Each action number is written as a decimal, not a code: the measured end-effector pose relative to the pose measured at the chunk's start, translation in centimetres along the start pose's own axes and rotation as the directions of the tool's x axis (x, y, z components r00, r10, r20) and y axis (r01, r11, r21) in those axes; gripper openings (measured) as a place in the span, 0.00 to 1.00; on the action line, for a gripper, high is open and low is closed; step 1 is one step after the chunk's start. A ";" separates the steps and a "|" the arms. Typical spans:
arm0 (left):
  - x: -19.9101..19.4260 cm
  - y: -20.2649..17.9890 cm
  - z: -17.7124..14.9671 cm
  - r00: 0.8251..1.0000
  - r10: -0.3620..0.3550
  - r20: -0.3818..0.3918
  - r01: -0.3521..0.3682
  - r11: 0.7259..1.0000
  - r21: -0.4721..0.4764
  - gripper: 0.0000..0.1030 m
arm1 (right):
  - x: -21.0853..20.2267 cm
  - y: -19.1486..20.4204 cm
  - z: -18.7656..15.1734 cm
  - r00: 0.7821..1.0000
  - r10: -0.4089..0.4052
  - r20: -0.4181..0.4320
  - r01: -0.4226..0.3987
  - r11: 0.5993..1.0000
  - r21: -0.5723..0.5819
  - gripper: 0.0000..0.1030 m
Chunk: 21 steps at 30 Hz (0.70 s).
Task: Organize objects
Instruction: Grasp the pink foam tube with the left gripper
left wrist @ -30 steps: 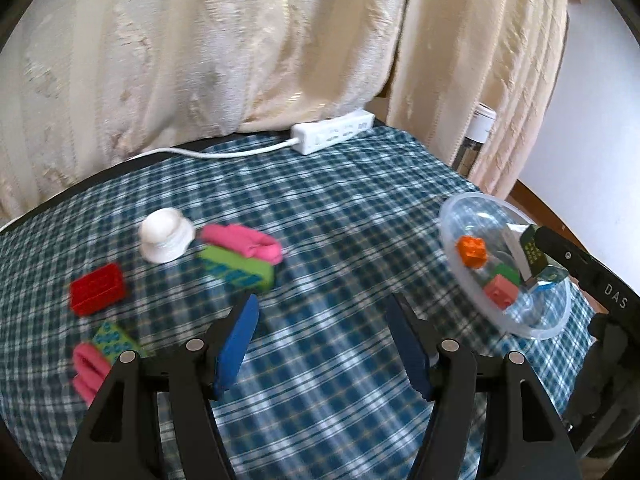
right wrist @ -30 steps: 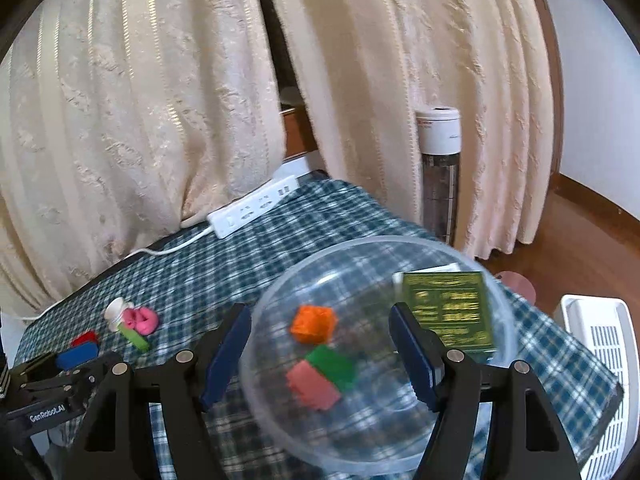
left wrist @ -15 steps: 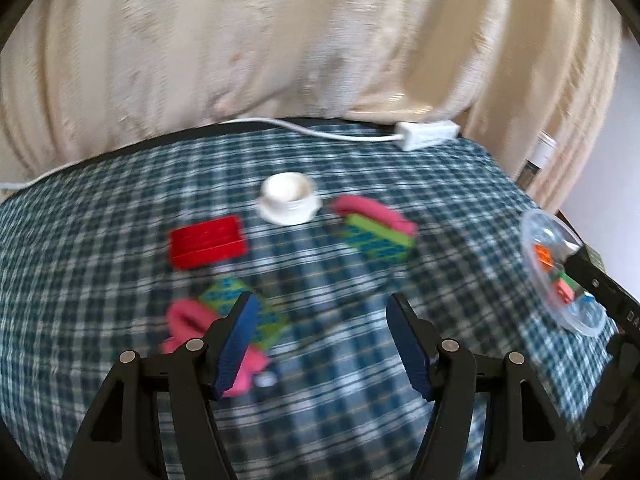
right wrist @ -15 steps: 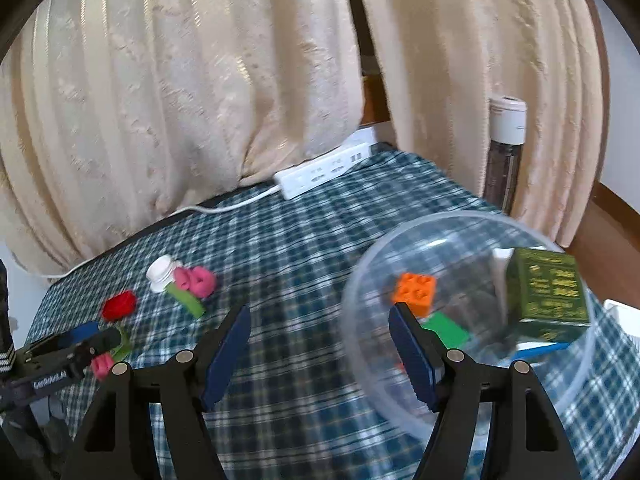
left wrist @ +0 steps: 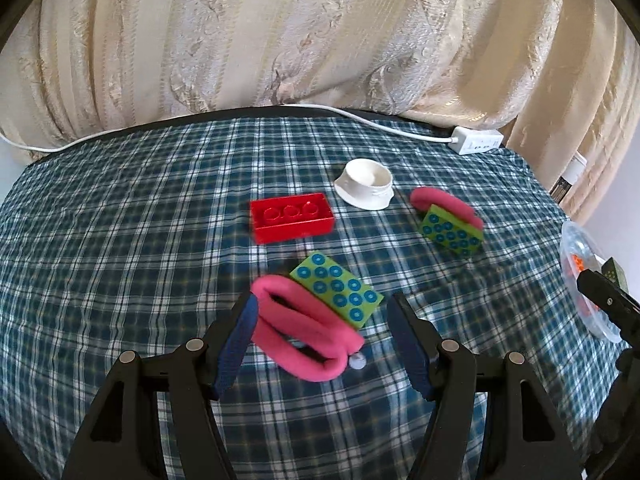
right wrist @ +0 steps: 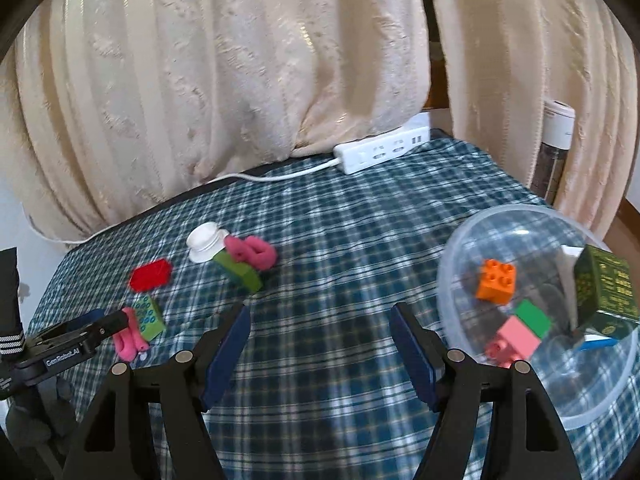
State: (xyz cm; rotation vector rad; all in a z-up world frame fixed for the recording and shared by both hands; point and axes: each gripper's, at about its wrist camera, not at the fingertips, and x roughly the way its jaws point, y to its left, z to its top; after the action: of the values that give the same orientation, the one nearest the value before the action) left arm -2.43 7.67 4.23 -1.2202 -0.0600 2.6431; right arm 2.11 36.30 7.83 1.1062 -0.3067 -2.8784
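Left wrist view: the left gripper (left wrist: 322,330) hangs with its jaws apart around a pink foam loop (left wrist: 304,330) beside a green dotted block (left wrist: 338,294), not pressing it. Right wrist view: the right gripper (right wrist: 320,340) stands wide and empty over the checked tablecloth (right wrist: 320,248), the clear plastic bowl (right wrist: 452,276) of bricks just right.

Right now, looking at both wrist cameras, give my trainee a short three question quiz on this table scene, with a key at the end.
1. True or false: the clear bowl is empty.
2. Which item lies nearest the left gripper? A) pink loop with green studded block B) red brick C) white cap
3. Fill in: the white power strip lies at the table's far edge, against the ____.

Key: 1 false, it holds an orange brick and other pieces; 2 A; 3 curtain.
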 end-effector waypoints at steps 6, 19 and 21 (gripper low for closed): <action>0.8 0.5 -0.3 1.000 0.012 -0.016 -0.013 1.000 -0.017 0.66 | 0.9 1.5 -0.5 0.999 0.016 -0.029 -0.017 1.000 -0.015 0.73; 1.8 0.7 -1.2 0.997 0.062 -0.050 -0.061 0.998 0.005 0.67 | 2.1 3.0 -1.4 0.997 0.041 -0.066 -0.042 0.999 -0.022 0.73; 1.6 1.1 -1.4 0.997 0.060 -0.052 -0.060 0.998 -0.009 0.68 | 2.1 3.1 -1.5 0.997 0.043 -0.068 -0.044 0.999 -0.022 0.73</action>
State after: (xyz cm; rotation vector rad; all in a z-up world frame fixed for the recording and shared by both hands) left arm -2.60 6.86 1.96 -1.3130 -0.0286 2.6634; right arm 1.46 32.81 5.99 1.1749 -0.2896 -2.7927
